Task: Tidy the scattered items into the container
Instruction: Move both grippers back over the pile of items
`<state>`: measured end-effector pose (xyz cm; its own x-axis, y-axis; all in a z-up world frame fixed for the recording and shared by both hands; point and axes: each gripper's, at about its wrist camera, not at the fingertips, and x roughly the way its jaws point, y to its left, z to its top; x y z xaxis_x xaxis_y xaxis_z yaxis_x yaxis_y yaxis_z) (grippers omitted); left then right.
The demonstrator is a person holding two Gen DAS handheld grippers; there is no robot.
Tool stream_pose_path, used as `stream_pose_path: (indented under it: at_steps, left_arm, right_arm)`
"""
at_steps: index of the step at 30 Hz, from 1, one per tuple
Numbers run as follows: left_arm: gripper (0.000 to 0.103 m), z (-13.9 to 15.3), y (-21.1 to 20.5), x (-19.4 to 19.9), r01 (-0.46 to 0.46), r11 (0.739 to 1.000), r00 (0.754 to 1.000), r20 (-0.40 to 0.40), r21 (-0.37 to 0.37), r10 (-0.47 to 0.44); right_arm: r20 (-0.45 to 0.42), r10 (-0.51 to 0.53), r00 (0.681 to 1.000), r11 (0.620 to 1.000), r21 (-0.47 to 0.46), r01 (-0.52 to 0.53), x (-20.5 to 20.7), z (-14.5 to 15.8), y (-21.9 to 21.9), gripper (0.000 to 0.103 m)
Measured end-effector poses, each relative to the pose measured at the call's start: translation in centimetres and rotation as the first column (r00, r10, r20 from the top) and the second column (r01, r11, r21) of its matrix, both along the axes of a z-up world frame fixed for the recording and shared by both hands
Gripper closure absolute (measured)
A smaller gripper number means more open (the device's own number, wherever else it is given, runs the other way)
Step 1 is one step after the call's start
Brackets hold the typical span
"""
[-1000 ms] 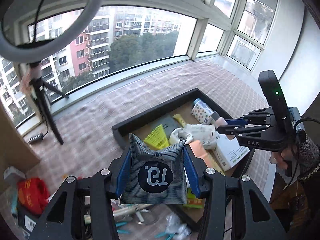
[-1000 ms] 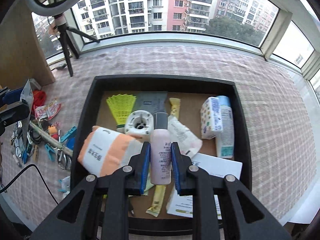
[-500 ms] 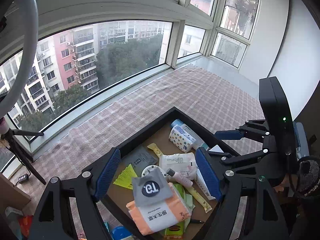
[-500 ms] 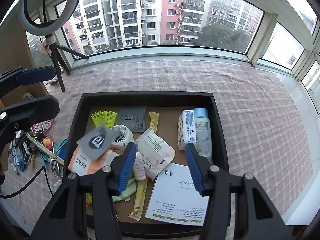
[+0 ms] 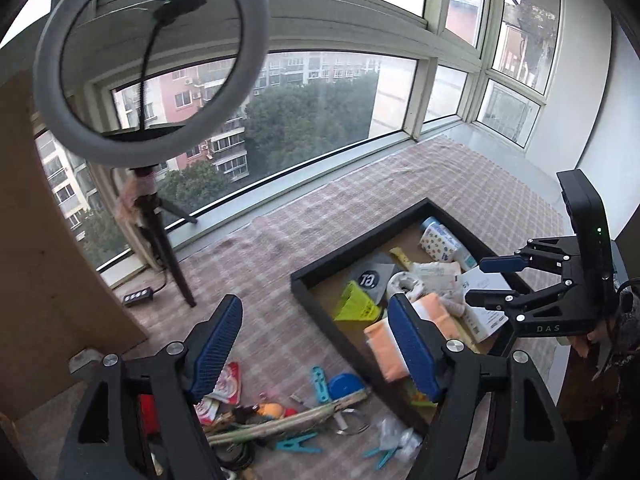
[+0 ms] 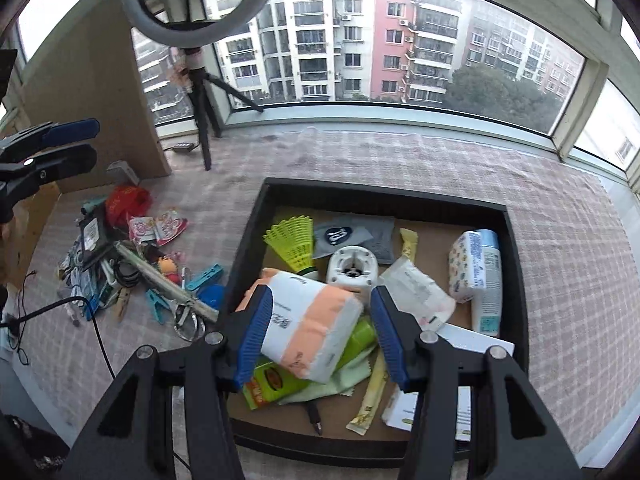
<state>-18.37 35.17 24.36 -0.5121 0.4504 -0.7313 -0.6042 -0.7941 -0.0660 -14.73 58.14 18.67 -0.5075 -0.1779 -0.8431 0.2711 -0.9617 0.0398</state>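
A black tray [image 6: 256,220] [image 5: 304,284] on the checked cloth holds a grey pouch with a dark round logo [image 6: 344,234] [image 5: 370,278], a yellow shuttlecock [image 6: 294,240], a white-and-orange tissue pack [image 6: 308,328], a white round part [image 6: 352,268] and a blue-capped bottle [image 6: 488,280]. My right gripper [image 6: 318,336] is open and empty above the tray's near side; it also shows in the left wrist view [image 5: 492,284]. My left gripper [image 5: 316,348] is open and empty above the cloth left of the tray. Scattered items [image 6: 132,264] [image 5: 280,412] lie left of the tray.
The scattered pile includes blue clips [image 6: 204,274], a red bag [image 6: 126,200], snack packets [image 6: 160,226], a metal ring [image 6: 188,326] and a black cable [image 6: 96,320]. A ring light on a tripod [image 5: 160,220] and a brown board [image 5: 44,240] stand at the left by the window.
Both grippers opened: the left released the grey pouch and the right released the pink bottle, both into the tray. The left gripper then swung left, away from the tray; the right pulled back.
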Motion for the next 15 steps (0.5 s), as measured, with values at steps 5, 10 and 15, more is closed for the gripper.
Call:
stream_pose_path:
  at_steps: [5,10,15]
  left_arm:
    - [0.036,-0.8,-6.5,1.5,-0.083,0.996,0.996,0.008,-0.035,0.083]
    - [0.040,-3.4,-12.7,3.8,-0.165,0.983,0.984,0.050,-0.078,0.169]
    - [0.044,-7.2,-19.1,7.1,-0.268,0.956,0.952,0.121,-0.120,0.282]
  right_arm:
    - [0.028,0.149,0.988,0.989,0.010,-0.149,1.5,-1.6,-5.0,0.053]
    - [0.111,0.272,0.956,0.961,0.014,-0.275,2.4,-4.2,-9.6,0.056]
    - [0.195,0.341,0.919,0.938,-0.002,-0.348,3.3,-7.2,-13.1,0.070]
